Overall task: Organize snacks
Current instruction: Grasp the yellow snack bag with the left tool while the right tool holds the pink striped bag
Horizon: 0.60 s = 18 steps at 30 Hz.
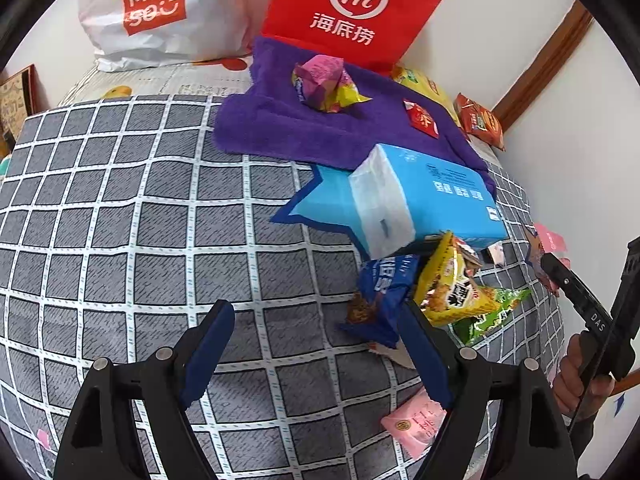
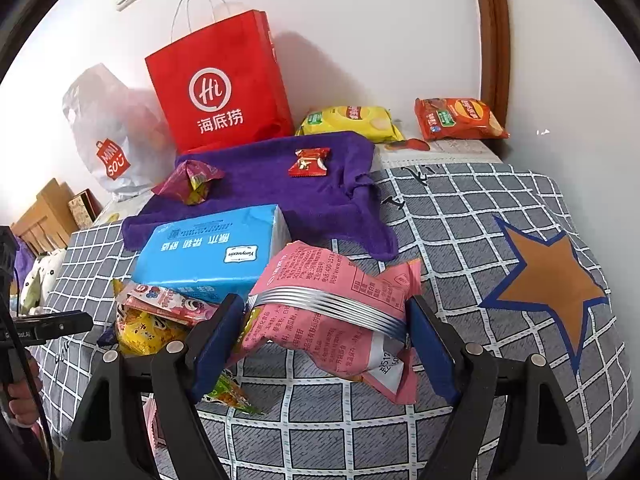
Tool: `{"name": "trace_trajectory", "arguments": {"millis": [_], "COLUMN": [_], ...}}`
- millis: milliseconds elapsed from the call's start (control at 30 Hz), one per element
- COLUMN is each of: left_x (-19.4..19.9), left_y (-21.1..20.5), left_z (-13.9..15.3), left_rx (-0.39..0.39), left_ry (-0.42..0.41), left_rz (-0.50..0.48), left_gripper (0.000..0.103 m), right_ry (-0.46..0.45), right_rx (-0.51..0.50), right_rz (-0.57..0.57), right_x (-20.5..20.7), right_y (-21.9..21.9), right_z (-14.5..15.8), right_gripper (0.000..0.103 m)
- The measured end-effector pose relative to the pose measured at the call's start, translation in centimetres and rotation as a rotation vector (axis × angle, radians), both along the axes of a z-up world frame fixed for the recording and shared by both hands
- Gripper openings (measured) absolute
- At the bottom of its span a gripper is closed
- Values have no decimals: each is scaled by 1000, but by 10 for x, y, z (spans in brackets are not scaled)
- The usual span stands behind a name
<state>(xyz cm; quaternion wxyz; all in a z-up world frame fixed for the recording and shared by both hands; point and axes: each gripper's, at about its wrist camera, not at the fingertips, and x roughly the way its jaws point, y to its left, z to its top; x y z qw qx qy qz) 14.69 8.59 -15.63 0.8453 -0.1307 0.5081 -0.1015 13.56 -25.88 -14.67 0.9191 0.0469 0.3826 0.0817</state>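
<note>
Snacks lie scattered over a grey checked bedspread (image 2: pixel 460 216), most of them in a heap beside a blue tissue pack (image 2: pixel 208 248). Nearest the right wrist camera, a pink snack packet (image 2: pixel 328 312) with a band of silver rings round its middle sits between the fingers of the right gripper (image 2: pixel 326 344); the blue pads stand wide apart on either side of it, and whether they press on the wrapper cannot be told. Left of it, touching the tissue pack, lie a yellow packet (image 2: pixel 144 332) and a pink-and-white printed one (image 2: pixel 168 300).

The left gripper (image 1: pixel 320 348) hangs over bare bedspread with its fingers spread and nothing between them. Just beside its right finger are a dark blue packet (image 1: pixel 384 292), a yellow packet with black lettering (image 1: pixel 452 288) and a green one (image 1: pixel 492 312); a small pink sachet (image 1: pixel 416 424) lies nearer the camera.

Beyond the tissue pack a purple towel (image 2: pixel 272 184) is spread out, carrying a crumpled pink-and-yellow wrapper (image 2: pixel 188 184) and a small red sweet packet (image 2: pixel 310 162), well apart. Behind the towel, against the wall, stand a red paper bag (image 2: pixel 220 88) and a white plastic bag (image 2: pixel 104 128). To the right of them rest a yellow crisp bag (image 2: pixel 352 120) and an orange-red one (image 2: pixel 460 118).
</note>
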Motion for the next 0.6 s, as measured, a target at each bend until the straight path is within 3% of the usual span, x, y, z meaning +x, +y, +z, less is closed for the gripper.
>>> {"name": "trace_trajectory", "arguments": {"millis": [333,600], "left_x": [-1,-1], "left_y": [2,-29], "left_z": [-5,9], "left_rx": [-1,-25], "left_ry": [-6,-68], "left_rz": [-2,-95], "left_gripper": [82,82], "right_ry": [-4,-2], "right_rx": [-8,-6], "right_rz": [9,9], "right_x": [-1,-1], "right_y": [3,1], "right_z": [-2,-3], "right_gripper": [82,82]}}
